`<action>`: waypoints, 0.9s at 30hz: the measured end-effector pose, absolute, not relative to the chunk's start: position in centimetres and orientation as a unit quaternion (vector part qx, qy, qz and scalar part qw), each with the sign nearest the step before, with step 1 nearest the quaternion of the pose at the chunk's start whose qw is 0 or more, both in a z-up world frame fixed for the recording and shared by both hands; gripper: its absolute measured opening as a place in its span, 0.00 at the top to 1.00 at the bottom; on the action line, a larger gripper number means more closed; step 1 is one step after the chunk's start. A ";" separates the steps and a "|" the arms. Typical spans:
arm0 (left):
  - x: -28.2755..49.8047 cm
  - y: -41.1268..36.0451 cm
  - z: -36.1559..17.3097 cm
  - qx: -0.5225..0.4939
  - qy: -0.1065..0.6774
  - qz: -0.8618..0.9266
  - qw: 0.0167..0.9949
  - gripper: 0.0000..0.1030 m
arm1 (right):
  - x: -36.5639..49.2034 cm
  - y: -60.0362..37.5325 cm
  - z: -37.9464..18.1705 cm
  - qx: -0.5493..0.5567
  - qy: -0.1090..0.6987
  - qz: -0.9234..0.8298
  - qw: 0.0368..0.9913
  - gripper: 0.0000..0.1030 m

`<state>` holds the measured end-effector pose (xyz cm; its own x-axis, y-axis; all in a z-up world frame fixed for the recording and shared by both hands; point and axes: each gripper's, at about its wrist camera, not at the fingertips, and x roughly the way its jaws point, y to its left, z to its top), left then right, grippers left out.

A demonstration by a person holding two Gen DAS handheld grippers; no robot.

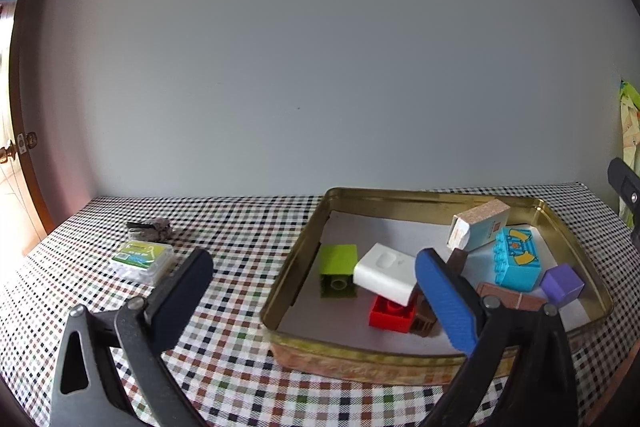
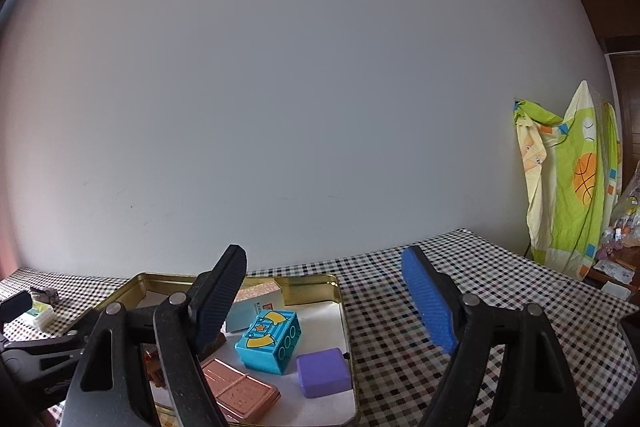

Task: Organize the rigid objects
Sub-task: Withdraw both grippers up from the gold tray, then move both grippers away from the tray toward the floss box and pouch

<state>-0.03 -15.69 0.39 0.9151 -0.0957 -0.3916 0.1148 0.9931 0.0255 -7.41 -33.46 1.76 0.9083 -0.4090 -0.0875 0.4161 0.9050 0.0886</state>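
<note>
Gold tin sits on the checked tablecloth, already holding blocks and small boxes. Remaining loose item: a clear plastic box outside the tin, at about ten o'clock from the left gripper, long axis roughly crosswise. Left gripper is nearer. Its jaws stand wide apart, empty. Right gripper likewise spread wide, holding nothing, over the tin's right edge.

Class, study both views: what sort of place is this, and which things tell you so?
Probably a room in a home: a table with a checked tablecloth, a gold tin of toy bricks, a wooden door, and a child's printed cloth hanging against the wall.
</note>
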 end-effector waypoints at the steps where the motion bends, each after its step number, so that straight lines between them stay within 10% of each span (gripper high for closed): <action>1: -0.2 -15.4 0.4 0.024 0.198 -0.052 0.979 0.00 | -7.6 -33.4 1.8 0.051 0.029 -0.213 0.975 0.20; 27: 0.7 -6.1 -0.4 0.025 0.209 0.003 0.978 0.00 | -4.3 -24.1 1.3 0.028 0.077 -0.147 0.986 0.20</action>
<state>0.68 -6.11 -0.37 0.9125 0.0161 -0.4088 0.0049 0.9987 0.0503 -4.28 -24.07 1.33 0.9448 -0.2859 -0.1599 0.2944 0.9552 0.0316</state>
